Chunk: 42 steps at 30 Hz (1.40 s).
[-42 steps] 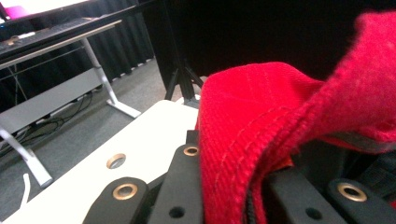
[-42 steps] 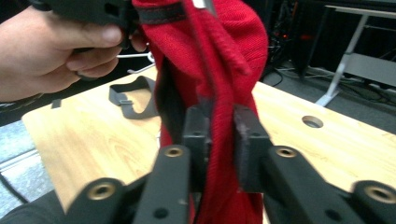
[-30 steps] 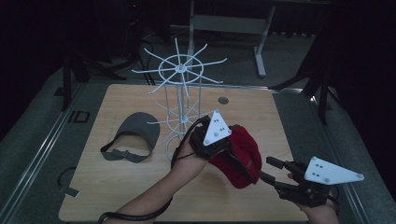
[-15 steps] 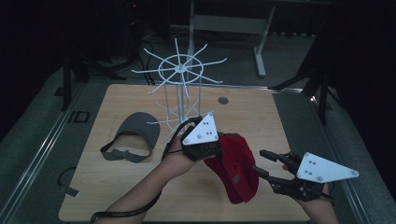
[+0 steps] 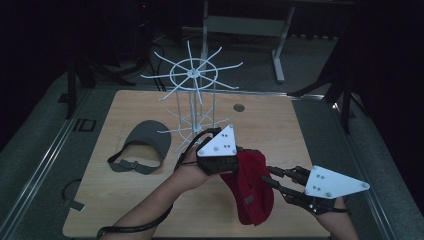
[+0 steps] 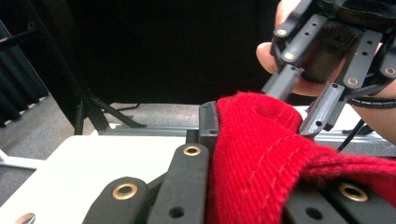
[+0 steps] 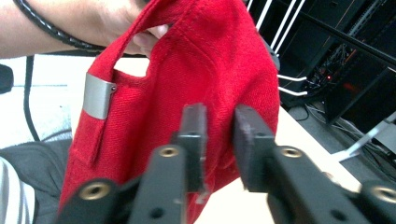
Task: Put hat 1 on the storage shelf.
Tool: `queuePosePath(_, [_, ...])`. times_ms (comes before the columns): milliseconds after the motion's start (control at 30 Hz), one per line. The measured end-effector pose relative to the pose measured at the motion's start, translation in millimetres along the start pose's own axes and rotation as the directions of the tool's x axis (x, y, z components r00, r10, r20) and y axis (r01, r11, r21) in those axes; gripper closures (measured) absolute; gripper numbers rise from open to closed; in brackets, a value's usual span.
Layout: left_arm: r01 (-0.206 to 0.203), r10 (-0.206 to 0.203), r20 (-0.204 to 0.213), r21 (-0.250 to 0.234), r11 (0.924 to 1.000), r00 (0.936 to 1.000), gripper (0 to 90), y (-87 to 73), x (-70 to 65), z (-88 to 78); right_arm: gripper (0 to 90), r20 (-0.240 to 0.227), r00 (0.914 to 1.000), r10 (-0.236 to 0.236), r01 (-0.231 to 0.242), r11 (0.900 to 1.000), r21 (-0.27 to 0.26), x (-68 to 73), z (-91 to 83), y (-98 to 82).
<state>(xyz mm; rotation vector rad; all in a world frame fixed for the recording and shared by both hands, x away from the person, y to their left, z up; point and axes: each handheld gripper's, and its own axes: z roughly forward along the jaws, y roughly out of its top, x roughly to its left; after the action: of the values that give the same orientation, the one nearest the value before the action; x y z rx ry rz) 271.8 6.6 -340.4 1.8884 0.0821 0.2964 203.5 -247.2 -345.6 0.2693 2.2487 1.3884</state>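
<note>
- Two grippers meet at one red cap point(image 5: 252, 187), held up over the near right part of the table point(image 5: 125, 200).
- left gripper point(image 5: 235, 162): jaws pressed on the cap's red cloth; in the left gripper view the fabric point(image 6: 275, 163) bunches between its black jaws.
- right gripper point(image 5: 272, 176): jaws have just been closing; in the right gripper view the two pads stand close with a narrow gap, right against the cap's side point(image 7: 210, 70). Cannot tell whether cloth is pinched between them.
- Cap hangs from the left gripper with its lower edge near the tabletop; metal strap buckle point(image 7: 98, 95) shows on its back strap.
- Grey visor point(image 5: 142, 145) lies flat on the table's left half, well apart from the cap.
- White wire rack point(image 5: 192, 100) stands upright mid-table, spokes fanned out at its top; its lower prongs sit just behind the left gripper, between it and the far edge.
- Small round grommet point(image 5: 239, 107) in the tabletop, far right of the rack.
- Black cable point(image 5: 125, 230) trails along the left forearm.
- Surface: pale wood tabletop, rounded corners, on grey carpeted floor point(image 5: 45, 150).
- Room dark; metal desk legs point(image 5: 280, 55) beyond the table, black stand legs at either side.
</note>
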Motion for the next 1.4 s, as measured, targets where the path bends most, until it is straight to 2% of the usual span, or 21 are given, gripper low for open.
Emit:
queuePosePath(33, [-0.003,0.003,-0.001,-0.002,1.0,1.0,89.6,-0.6,0.0,0.3,83.3,-0.001,1.0,0.001,-0.001,1.0,0.004,0.1,0.3,0.1])
queuePosePath(67, [0.0,0.0,-0.002,-0.003,1.0,1.0,89.6,-1.2,0.1,0.4,88.3,0.001,0.9992,0.041,-0.041,0.999,0.012,-1.7,0.6,0.3])
queuePosePath(100, [0.002,-0.002,0.0,-0.004,1.0,1.0,89.6,-2.0,0.5,0.6,88.3,0.001,0.9992,0.041,-0.041,0.999,0.012,-1.7,0.6,0.3])
queuePosePath(133, [0.006,-0.006,-0.001,-0.005,1.0,1.0,89.6,-3.0,1.3,0.6,88.6,-0.004,0.9979,0.064,-0.064,0.998,0.013,-2.9,0.3,0.0])
queuePosePath(233, [0.023,-0.023,0.006,-0.002,0.9997,0.9997,89.4,-6.9,5.7,0.1,89.0,0.032,0.9918,0.124,-0.123,0.992,-0.016,-7.3,-3.6,-1.7])
queuePosePath(300, [0.028,-0.028,0.022,-0.004,0.9996,0.9994,89.4,-9.0,6.8,0.2,89.1,0.038,0.99,0.136,-0.135,0.991,-0.025,-8.0,-5.0,-1.8])
queuePosePath(467, [0.032,-0.031,0.033,-0.007,0.9995,0.999,88.1,-9.0,6.0,0.8,89.3,0.054,0.9844,0.168,-0.166,0.985,-0.043,-11.6,-8.4,0.2])
queuePosePath(500, [0.036,-0.036,0.039,-0.006,0.9993,0.9986,85.7,-8.7,6.1,0.7,89.3,0.061,0.9841,0.167,-0.165,0.985,-0.04,-12.0,-9.1,1.0])
queuePosePath(533, [0.043,-0.043,0.046,-0.002,0.9991,0.998,74.2,-8.5,6.3,0.3,89.3,0.075,0.9815,0.176,-0.173,0.984,-0.048,-13.4,-11.3,1.9])
queuePosePath(567, [0.043,-0.043,0.049,0.0,0.9991,0.9979,74.2,-8.7,6.2,-0.2,89.3,0.075,0.9815,0.176,-0.173,0.984,-0.048,-13.4,-11.3,1.9])
queuePosePath(700, [0.019,-0.019,0.015,0.006,0.9998,0.9997,61.8,-8.9,1.7,-4.0,89.2,0.106,0.9764,0.188,-0.183,0.981,-0.059,-16.7,-16.2,2.7])
queuePosePath(867, [0.003,-0.003,-0.011,0.013,0.9999,0.9999,56.6,-10.9,-2.8,-8.5,89.3,0.126,0.9715,0.201,-0.193,0.979,-0.07,-19.4,-19.9,2.9])
queuePosePath(900, [0.001,-0.001,-0.023,0.011,0.9999,0.9997,54.6,-11.7,-3.5,-9.5,89.3,0.134,0.9689,0.208,-0.2,0.977,-0.068,-20.2,-20.7,3.1])
queuePosePath(967, [-0.007,0.008,-0.055,0.015,0.9999,0.9985,52.6,-12.6,-5.1,-12.4,89.3,0.128,0.9692,0.211,-0.204,0.977,-0.062,-20.4,-21.0,3.5])
queuePosePath(1100, [-0.002,0.003,-0.074,0.008,1.0,0.9973,48.5,-12.3,-5.4,-22.1,89.2,0.129,0.9694,0.209,-0.202,0.977,-0.063,-20.0,-22.4,4.4])
queuePosePath(1167, [0.013,-0.013,-0.08,0.0,0.9999,0.9967,48.2,-12.7,-4.3,-28.1,89.2,0.13,0.9691,0.21,-0.203,0.977,-0.065,-20.5,-23.3,4.2])
queuePosePath(1400, [0.063,-0.067,-0.138,-0.033,0.9975,0.9882,49.1,-16.7,0.8,-47.6,89.2,0.127,0.9622,0.241,-0.229,0.968,-0.099,-23.5,-28.7,4.5])
